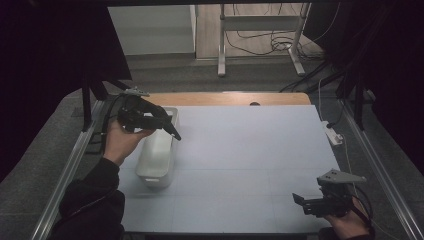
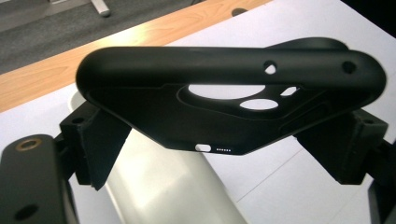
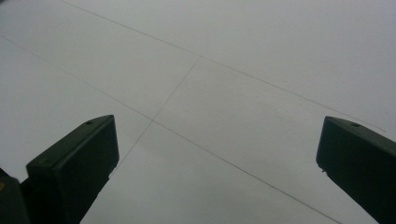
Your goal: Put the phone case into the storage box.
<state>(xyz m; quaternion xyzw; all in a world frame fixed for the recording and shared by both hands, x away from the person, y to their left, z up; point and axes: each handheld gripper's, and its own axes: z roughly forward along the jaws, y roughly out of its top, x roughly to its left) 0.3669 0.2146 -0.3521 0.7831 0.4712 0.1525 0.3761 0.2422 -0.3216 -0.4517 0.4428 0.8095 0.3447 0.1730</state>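
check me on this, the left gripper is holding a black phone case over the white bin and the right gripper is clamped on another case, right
Not quite. The left gripper does hold the black phone case above the white bin, but the right gripper holds nothing: the right gripper view shows its jaws wide apart over the bare white table.

No text can be read anywhere; the tiny pale marks beside the slot on the black phone case (image 2: pixel 224 112) are too small to make out.
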